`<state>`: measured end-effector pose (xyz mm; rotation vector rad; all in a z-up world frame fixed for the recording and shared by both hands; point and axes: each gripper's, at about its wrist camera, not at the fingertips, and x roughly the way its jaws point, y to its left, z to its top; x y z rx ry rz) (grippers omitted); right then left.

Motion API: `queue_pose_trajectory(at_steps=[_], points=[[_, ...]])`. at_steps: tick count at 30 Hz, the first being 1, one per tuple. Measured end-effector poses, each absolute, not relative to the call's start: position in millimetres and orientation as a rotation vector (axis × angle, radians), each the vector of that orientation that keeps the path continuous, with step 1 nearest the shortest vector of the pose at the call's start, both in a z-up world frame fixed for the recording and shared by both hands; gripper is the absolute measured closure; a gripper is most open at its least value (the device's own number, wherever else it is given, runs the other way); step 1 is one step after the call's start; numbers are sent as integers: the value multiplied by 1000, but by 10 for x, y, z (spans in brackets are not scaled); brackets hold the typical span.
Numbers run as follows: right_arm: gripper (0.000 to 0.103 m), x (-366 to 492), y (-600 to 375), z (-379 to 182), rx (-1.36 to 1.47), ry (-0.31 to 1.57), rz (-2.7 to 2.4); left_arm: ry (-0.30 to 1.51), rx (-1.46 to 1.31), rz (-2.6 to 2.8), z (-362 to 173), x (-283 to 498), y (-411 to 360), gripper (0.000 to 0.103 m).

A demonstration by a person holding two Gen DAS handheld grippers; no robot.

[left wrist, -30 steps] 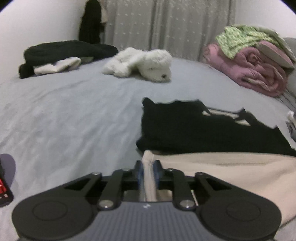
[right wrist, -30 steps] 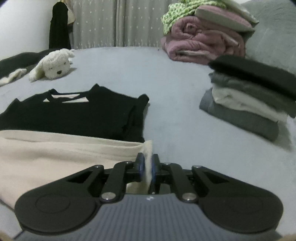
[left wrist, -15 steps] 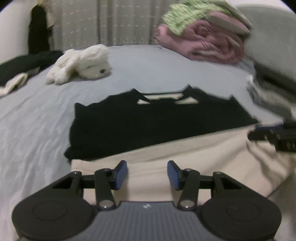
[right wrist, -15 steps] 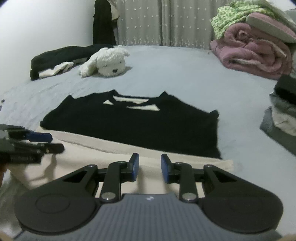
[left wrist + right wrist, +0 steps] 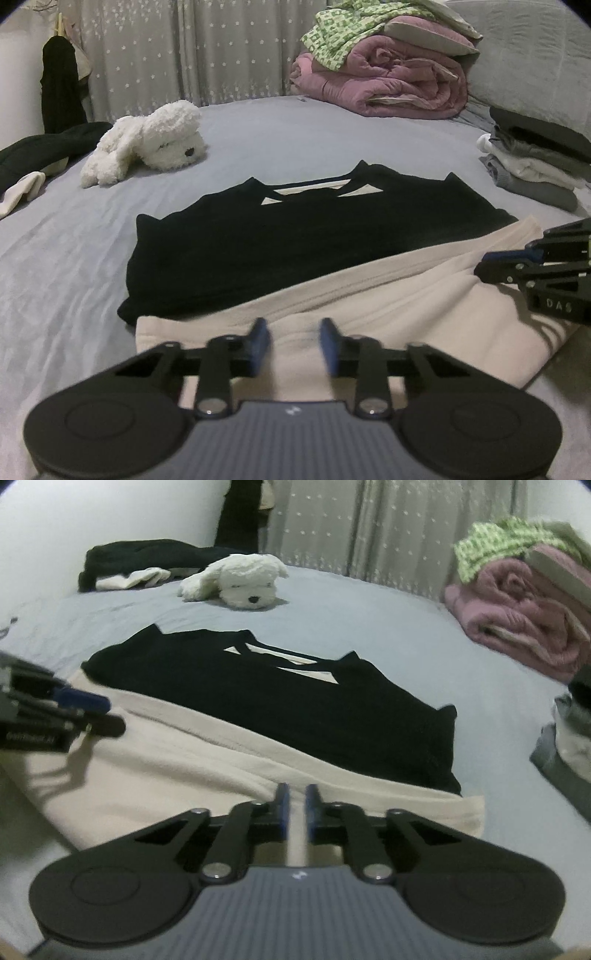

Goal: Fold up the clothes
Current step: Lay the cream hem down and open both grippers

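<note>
Clothes lie flat on a grey bed (image 5: 55, 280): a black top (image 5: 303, 240) spread out, with a cream garment (image 5: 388, 314) overlapping its near edge. Left tool (image 5: 294, 345) hangs over the cream cloth with its blue-tipped jaws parted, holding nothing. Right tool (image 5: 295, 808) hovers at the cloth's other end, jaws nearly together, only a narrow gap between them, empty. Beyond sit a white plush dog (image 5: 147, 144), rolled pink bedding (image 5: 399, 88) and a stack of folded clothes (image 5: 532, 166).
</note>
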<state>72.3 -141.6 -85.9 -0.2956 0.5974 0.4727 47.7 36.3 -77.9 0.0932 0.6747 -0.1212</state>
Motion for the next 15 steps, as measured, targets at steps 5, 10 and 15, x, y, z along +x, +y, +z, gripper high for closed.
queue_pose_trajectory(at_steps=[5,10,15], points=[[101,648,-1378,-840,-328,525,440,616,121,-103,-771,395,326,99],[101,568,-1371,-765,-332,428,398,489,124,-58,-662,266,341,99],[101,645,-1309,-881,-369,457,390,531,148,-30,-768,386,320,97]])
